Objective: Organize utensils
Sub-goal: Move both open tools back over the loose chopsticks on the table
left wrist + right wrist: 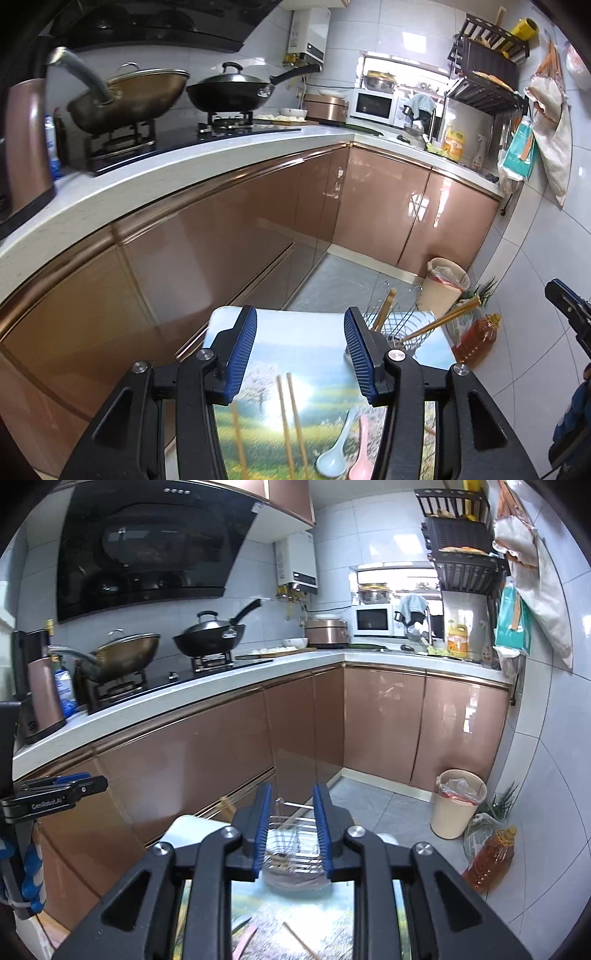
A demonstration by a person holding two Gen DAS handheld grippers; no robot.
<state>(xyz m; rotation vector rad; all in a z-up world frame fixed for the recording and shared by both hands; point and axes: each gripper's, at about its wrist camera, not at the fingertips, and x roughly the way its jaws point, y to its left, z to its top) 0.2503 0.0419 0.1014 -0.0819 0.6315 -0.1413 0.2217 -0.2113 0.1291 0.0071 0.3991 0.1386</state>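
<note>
Left tongs (300, 350) stand wide with nothing between the blue pads, above the landscape-printed surface (317, 343). Under them lie loose chopsticks (291, 417), with a pale blue spoon (334, 454) and a pink spoon (362, 458) side by side. Right tongs (293, 840) are narrowly parted and empty, pointing at the wire utensil basket (295, 845), where two chopsticks (441, 319) lean.

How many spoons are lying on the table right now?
2. A pale blue spoon and a pink spoon lie side by side near the table's front edge, right of the loose chopsticks. The tongs may hide others.
</note>
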